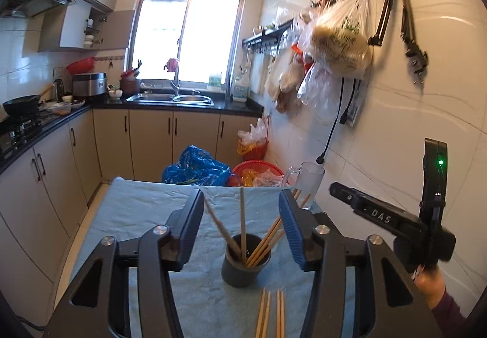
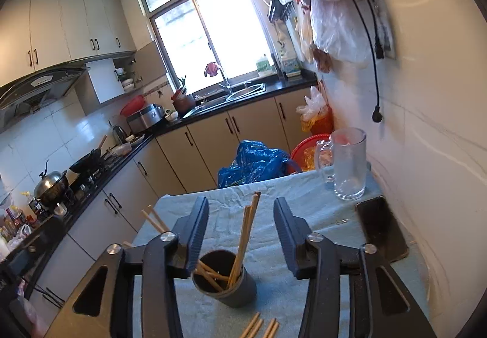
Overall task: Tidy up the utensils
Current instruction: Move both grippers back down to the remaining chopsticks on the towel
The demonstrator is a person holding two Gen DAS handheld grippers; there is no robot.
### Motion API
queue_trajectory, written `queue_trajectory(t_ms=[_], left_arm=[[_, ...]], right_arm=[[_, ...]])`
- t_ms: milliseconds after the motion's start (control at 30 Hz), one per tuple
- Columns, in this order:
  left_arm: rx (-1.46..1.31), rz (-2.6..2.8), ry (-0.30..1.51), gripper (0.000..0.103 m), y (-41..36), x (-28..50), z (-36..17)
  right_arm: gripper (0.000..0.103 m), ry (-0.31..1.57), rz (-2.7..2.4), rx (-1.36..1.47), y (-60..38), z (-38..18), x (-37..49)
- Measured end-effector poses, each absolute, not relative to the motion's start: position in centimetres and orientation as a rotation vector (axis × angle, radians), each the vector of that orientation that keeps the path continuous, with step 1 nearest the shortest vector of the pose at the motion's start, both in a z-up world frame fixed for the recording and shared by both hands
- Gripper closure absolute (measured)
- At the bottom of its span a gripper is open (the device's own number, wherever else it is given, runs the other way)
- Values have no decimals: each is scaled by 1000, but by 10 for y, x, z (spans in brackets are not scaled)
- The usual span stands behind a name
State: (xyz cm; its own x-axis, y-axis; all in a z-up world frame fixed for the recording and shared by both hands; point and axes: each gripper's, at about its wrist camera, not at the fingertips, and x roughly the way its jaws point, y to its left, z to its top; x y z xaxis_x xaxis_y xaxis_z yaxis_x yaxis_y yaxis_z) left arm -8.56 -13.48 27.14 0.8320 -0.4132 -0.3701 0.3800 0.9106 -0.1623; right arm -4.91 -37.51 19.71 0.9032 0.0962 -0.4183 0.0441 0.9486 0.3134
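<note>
Both cameras sit just behind their own fingers and look forward and slightly down along them, toward the window (image 1: 185, 33) wall. The left wrist view is level; beyond its right finger (image 1: 292, 231) the right gripper (image 1: 334, 187) shows from the side. The right wrist view is tilted. Both are close and share the dark cup (image 1: 245, 262) of chopsticks (image 2: 243, 237) between the fingers, the blue cloth (image 2: 304, 201) and a glass mug (image 2: 347, 164) beyond the right finger.

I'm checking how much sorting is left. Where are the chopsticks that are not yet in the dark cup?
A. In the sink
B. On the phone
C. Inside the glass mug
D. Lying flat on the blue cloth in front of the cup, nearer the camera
D: loose chopsticks lie flat on the blue cloth just in front of the dark cup; the glass mug holds none.
</note>
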Motion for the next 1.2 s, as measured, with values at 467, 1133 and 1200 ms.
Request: queue_trajectory(t_ms=[467,1133,1200], left_arm=[[12,-428,723,39,-101,-139,135],[98,-615,1004,77,-183,-92,40],[128,-619,1011,85,-191,-88,37]], right_arm=[[40,815,86,254,-355,66,-127],[66,957,94,216,-321,-15,-96],[66,954,94,227,-323,-15,-95]])
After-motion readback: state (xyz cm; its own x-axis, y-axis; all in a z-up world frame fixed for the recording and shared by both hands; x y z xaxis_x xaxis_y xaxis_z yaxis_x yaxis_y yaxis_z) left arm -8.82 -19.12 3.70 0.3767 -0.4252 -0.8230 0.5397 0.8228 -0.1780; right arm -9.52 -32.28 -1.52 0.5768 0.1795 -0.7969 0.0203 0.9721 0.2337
